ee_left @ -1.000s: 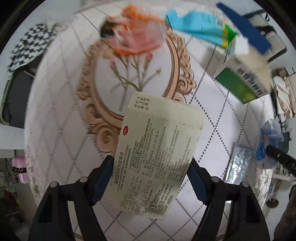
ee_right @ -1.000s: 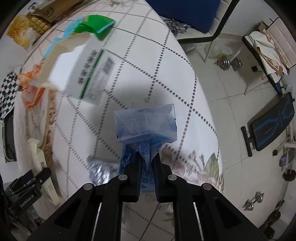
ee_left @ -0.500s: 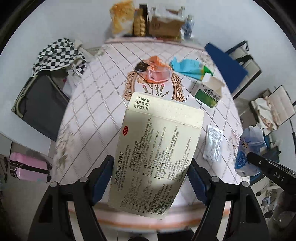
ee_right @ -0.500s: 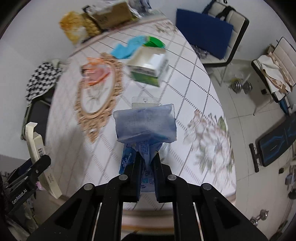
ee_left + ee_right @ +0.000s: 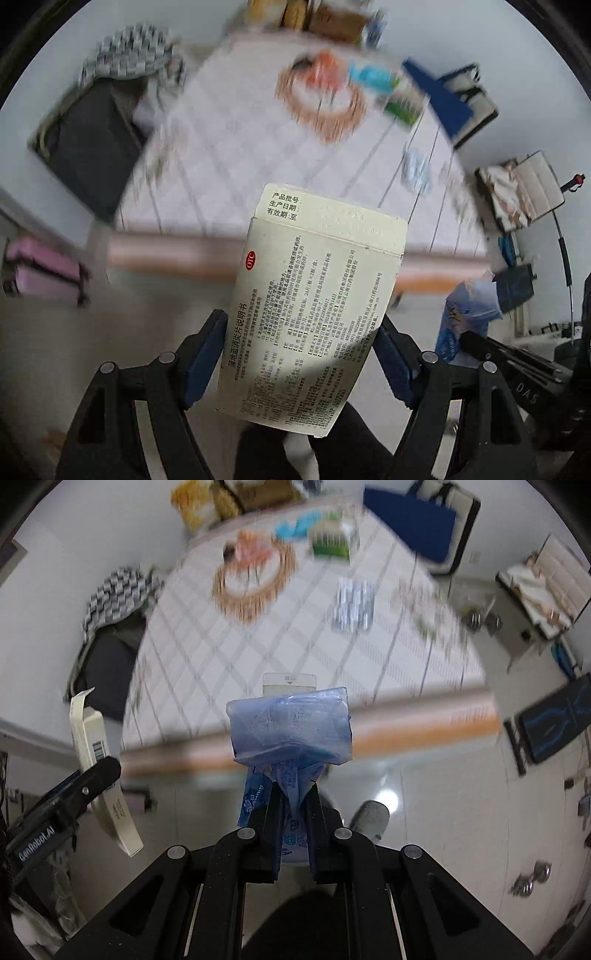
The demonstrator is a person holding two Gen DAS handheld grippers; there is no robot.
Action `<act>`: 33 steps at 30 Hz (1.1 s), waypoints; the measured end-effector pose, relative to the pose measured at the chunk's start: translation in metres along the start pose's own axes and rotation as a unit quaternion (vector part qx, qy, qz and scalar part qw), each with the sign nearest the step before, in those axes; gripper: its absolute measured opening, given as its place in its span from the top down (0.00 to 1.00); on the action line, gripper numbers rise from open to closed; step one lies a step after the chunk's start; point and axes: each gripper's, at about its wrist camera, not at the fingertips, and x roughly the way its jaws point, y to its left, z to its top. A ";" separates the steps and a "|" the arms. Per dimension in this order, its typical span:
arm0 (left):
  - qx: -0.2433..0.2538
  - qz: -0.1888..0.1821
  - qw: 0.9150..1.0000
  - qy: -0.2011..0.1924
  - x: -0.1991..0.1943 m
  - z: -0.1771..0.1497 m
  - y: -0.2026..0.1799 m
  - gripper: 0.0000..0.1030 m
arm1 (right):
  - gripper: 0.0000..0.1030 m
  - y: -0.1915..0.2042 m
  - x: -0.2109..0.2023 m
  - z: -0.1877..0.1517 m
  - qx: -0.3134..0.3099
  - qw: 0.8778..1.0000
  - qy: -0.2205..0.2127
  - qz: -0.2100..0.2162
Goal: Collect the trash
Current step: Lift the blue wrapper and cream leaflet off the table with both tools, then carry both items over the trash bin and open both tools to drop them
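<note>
Both loads are in transit away from the tabletop (image 5: 229,155): the left gripper (image 5: 301,354) clamps a medicine box (image 5: 314,306), the right gripper (image 5: 293,805) pinches a blue plastic wrapper (image 5: 291,723), and a bin, unseen, must come next.

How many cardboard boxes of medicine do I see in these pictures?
2. A cream medicine box is clamped in the left gripper; a green-and-white box lies on the far table. Blur may hide others.

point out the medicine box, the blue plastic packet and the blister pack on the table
medicine box (image 5: 317,302): left wrist view, on its printed face, between the left tool's pads.
blue plastic packet (image 5: 291,727): right wrist view, on its wide upper part above the right tool.
blister pack (image 5: 354,604): right wrist view, middle of the silvery sheet.
</note>
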 end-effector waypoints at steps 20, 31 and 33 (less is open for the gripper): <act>-0.109 -0.014 0.970 0.219 0.397 -0.113 0.099 0.26 | 0.89 -0.101 0.407 -0.153 0.045 0.973 0.223 0.040; -0.085 0.025 0.971 0.221 0.420 -0.132 0.117 0.00 | 0.38 -0.095 0.512 -0.164 0.028 0.969 0.239 0.047; -0.074 0.050 0.974 0.210 0.412 -0.135 0.117 0.00 | 0.18 -0.093 0.513 -0.165 0.018 0.971 0.234 0.034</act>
